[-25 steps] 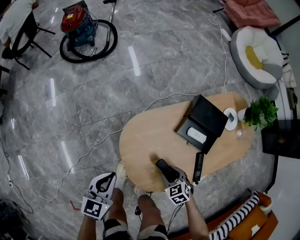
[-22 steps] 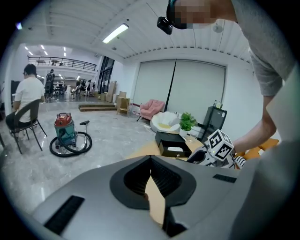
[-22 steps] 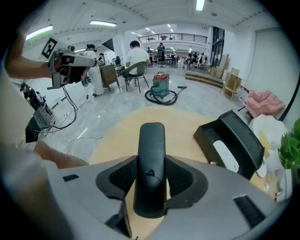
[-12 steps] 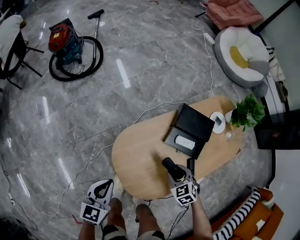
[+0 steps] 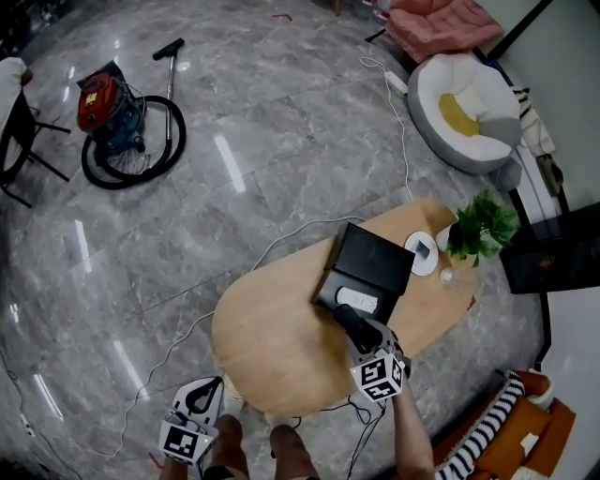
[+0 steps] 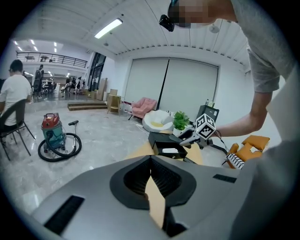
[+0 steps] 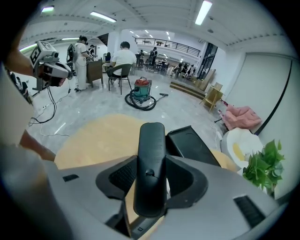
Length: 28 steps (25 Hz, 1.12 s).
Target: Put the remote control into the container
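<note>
In the right gripper view, the remote control (image 7: 150, 159) hides the near side of the container (image 7: 194, 145). The white item (image 5: 357, 300) inside is too small to identify.

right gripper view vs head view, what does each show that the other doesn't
Only the right gripper view: the black remote control clamped between the right gripper jaws, and the ceiling lights. Only the head view: the white dish and the right gripper's marker cube. Both: the wooden table, open black box, red vacuum cleaner, potted plant and left gripper.
</note>
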Each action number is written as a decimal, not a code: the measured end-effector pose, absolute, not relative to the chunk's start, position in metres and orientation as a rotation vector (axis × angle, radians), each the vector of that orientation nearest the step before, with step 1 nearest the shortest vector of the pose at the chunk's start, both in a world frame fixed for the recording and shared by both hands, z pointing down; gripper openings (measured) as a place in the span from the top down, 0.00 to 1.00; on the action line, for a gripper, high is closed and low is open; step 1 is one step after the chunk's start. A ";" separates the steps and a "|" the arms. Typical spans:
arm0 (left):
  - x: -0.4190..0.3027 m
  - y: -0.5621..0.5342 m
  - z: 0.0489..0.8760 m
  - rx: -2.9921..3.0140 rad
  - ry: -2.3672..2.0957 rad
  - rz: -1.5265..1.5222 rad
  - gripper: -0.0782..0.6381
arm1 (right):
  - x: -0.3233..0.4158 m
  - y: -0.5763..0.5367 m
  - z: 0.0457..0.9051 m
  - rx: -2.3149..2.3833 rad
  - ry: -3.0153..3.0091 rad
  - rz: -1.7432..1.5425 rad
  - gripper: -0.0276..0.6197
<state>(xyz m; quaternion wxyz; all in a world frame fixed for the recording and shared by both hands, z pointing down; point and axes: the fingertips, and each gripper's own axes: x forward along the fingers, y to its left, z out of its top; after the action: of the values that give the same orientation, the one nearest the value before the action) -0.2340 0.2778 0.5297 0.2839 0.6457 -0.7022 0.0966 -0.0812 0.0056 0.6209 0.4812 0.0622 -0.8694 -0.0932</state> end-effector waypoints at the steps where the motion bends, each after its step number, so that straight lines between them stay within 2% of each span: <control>1: -0.235 0.277 0.532 1.721 -1.876 0.253 0.88 | -0.081 -0.003 0.623 0.160 -2.114 -0.230 0.65; 9: -0.239 0.265 0.543 1.721 -1.857 0.270 0.88 | -0.080 -0.054 0.654 0.153 -2.052 -0.219 0.65; 28: -0.231 0.254 0.563 1.651 -1.883 0.285 0.88 | -0.089 -0.076 0.735 0.029 -1.988 -0.103 0.65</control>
<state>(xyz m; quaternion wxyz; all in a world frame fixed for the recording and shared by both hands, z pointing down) -0.2311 0.2541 0.5627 0.3055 0.6238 -0.7113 0.1078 -0.0894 -0.0757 0.7345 0.5441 0.0123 -0.8378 -0.0435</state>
